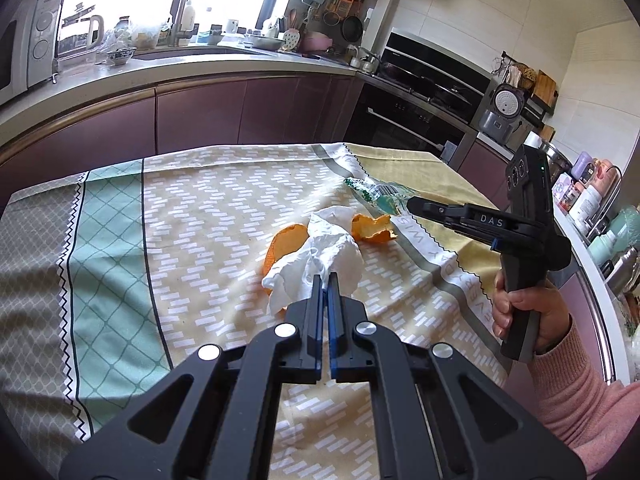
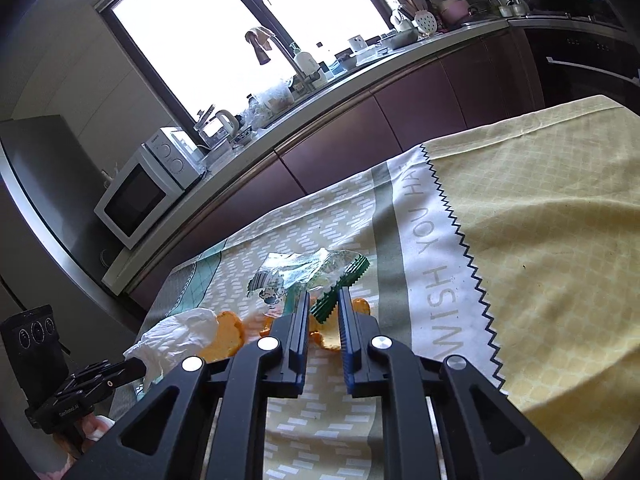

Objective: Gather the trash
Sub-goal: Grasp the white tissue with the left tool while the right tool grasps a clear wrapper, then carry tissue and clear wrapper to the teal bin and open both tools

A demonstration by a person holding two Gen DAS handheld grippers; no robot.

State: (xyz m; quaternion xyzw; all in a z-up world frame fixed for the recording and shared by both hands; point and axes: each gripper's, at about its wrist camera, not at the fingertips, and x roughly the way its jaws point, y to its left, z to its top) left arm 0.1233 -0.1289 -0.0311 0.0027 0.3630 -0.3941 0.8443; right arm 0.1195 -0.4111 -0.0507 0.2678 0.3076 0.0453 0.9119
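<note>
A crumpled white tissue (image 1: 320,248) lies over orange peel (image 1: 278,250) on the patterned tablecloth (image 1: 192,216). My left gripper (image 1: 327,280) is shut on the tissue's near edge. A second peel (image 1: 374,229) curls just right of the tissue. Beyond it lies a clear and green plastic wrapper (image 1: 374,192). A hand holds my right gripper (image 1: 412,202) with its tip at the wrapper's right end. In the right wrist view, my right gripper (image 2: 325,295) is shut on the wrapper (image 2: 304,270) by its green ribbed edge. Tissue (image 2: 176,340), peel (image 2: 230,338) and left gripper (image 2: 134,368) show at lower left.
A kitchen counter (image 1: 224,66) with sink, kettle and microwave (image 2: 136,196) runs behind the table. An oven and stove (image 1: 420,92) stand at the back right. Bottles and jars (image 1: 592,200) crowd a ledge on the right. The table's far edge (image 1: 240,148) is near the cabinets.
</note>
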